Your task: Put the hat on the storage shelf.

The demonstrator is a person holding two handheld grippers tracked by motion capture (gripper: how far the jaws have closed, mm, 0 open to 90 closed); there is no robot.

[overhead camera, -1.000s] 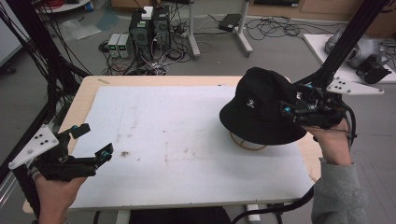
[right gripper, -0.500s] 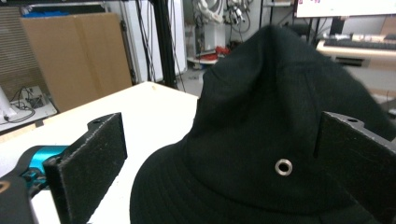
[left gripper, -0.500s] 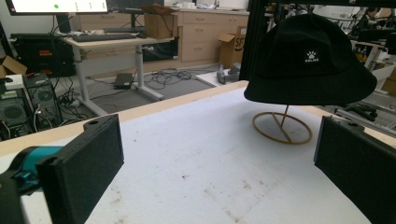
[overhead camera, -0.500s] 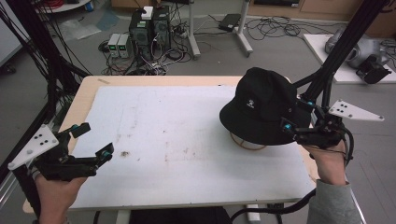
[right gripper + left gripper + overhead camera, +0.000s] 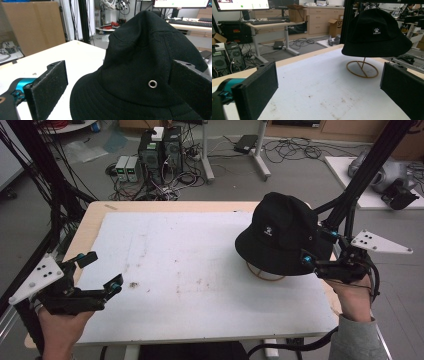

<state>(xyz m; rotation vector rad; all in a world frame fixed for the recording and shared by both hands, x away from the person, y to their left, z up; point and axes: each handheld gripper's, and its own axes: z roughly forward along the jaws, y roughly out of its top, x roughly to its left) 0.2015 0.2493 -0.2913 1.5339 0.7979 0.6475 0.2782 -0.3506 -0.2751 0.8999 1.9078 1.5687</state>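
The right gripper (image 5: 320,247) is hovering released beside the hat's (image 5: 280,234) brim; the left gripper (image 5: 100,272) is idling released over the bare counter (image 5: 200,270) edge.

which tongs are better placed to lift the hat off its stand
Right. The right tongs are open with the hat brim between their jaws, while the left tongs sit open across the table.

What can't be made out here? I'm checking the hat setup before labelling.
- Top of the stand: the black hat covers it in the high and left gripper views.
- Hat logo: too small to read.
- Right hand-held gripper: whether either jaw touches the brim is unclear.
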